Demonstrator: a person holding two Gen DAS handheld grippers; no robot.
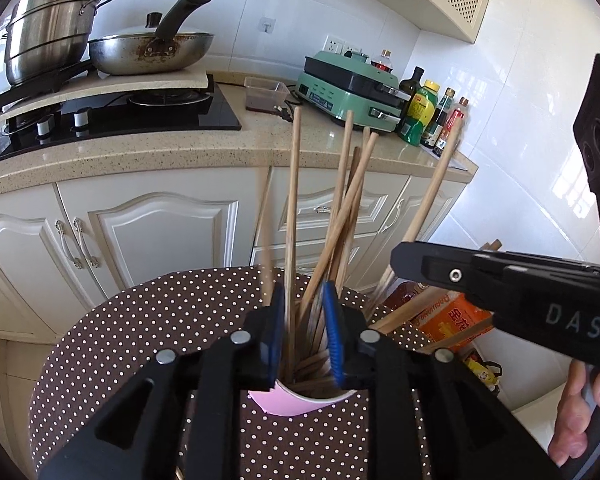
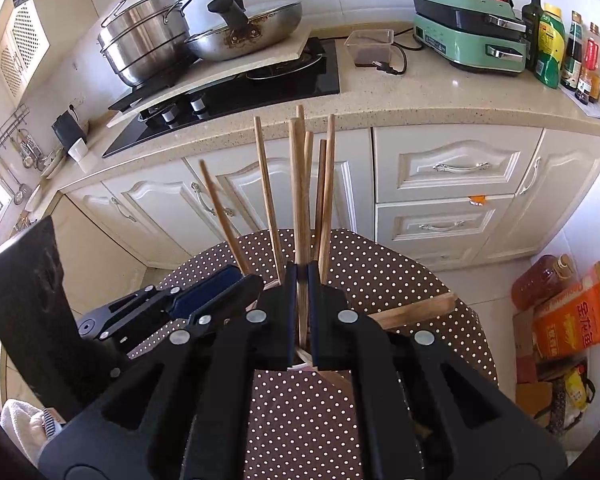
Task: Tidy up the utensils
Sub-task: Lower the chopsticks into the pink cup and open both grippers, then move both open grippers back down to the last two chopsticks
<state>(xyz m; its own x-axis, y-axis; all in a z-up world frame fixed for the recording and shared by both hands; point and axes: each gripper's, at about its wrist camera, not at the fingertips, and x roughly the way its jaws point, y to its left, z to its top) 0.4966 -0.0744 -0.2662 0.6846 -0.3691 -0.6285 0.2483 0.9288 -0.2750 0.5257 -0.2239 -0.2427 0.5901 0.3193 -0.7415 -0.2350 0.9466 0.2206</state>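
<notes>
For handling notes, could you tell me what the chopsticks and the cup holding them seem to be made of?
Chopsticks: apparently wood or bamboo, matte, brown with faint grain. Cup: looks like paper or thin plastic, smooth pink wall with a white rim.

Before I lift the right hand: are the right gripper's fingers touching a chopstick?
Touching. The right wrist view shows the right gripper with both fingers pressed against a chopstick standing between them, no gap visible.

black tools (image 1: 303,328), blue pads (image 1: 333,332), silver screws.
</notes>
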